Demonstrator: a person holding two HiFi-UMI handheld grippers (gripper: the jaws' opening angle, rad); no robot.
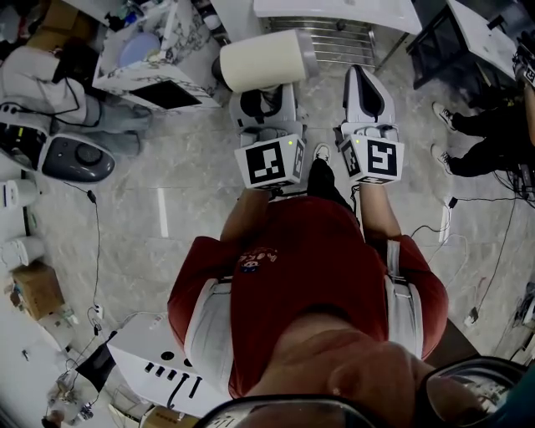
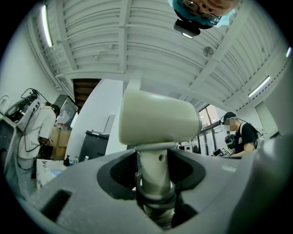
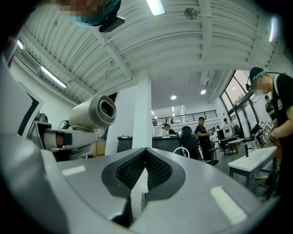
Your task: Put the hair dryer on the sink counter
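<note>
The cream hair dryer (image 1: 261, 60) is held up in front of me, barrel lying across, handle pointing down into my left gripper (image 1: 266, 102). In the left gripper view its handle (image 2: 155, 169) is clamped between the two jaws and the barrel (image 2: 158, 121) fills the middle. My right gripper (image 1: 363, 77) is held level beside it on the right; its ribbed jaws (image 3: 145, 176) stand together with nothing between them. The right gripper view shows the hair dryer (image 3: 94, 112) to its left, nozzle facing the camera.
A white tabletop (image 1: 351, 10) with a metal rack (image 1: 334, 38) under it lies ahead. A person's dark legs (image 1: 476, 142) stand at the right, with cables on the marble floor. Boxes and a grey device (image 1: 75, 159) crowd the left; a white unit (image 1: 155, 359) stands behind me.
</note>
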